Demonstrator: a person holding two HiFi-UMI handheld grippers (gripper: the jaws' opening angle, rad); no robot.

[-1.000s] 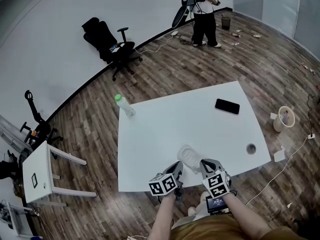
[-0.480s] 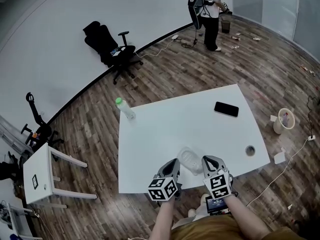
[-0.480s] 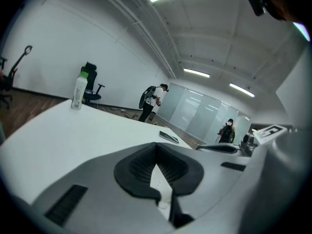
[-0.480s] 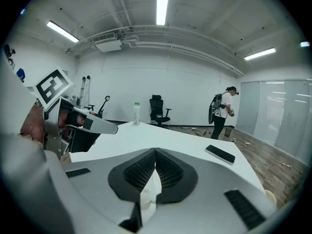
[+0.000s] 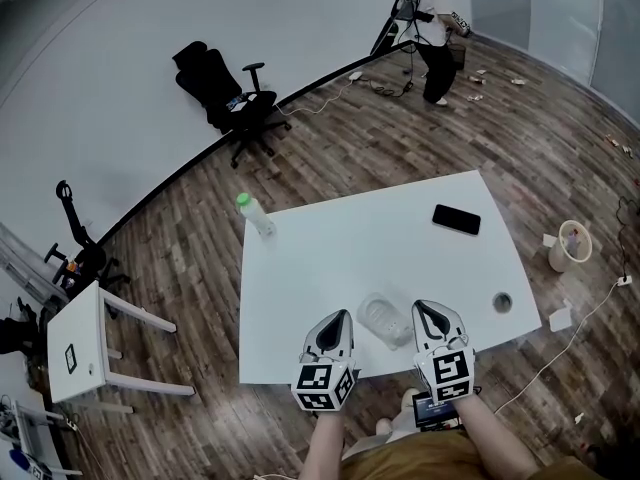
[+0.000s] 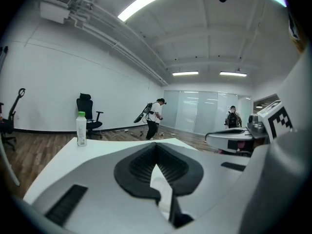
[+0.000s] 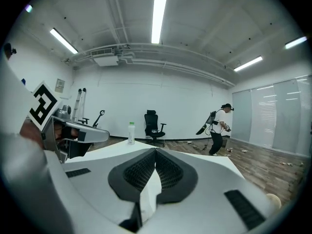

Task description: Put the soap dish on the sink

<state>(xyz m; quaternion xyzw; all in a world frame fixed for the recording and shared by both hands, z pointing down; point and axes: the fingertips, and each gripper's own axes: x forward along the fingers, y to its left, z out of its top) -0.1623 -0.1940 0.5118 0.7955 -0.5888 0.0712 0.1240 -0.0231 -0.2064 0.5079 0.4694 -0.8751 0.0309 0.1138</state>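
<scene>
Black-lined and pressed tip to tip, the left claw [image 6: 156, 147] is closed on nothing, and the right claw [image 7: 155, 151] is the same, jaws together and empty. Between the two, near the front edge of the white counter [image 5: 330, 258], lies the soap dish [image 5: 384, 320], a small clear shell, seemingly apart from both claws. It looks like thin moulded plastic: probably light and stiff, slick at the walls, apt to skate on the smooth top or crack under a hard squeeze. My choice would be the rim, one jaw inside the wall and one outside, closed gently. Well beyond the dish, a green-capped bottle [image 5: 252, 214] stands to the left and a dark phone [image 5: 456, 219] lies to the right; no sink shows in any view.
</scene>
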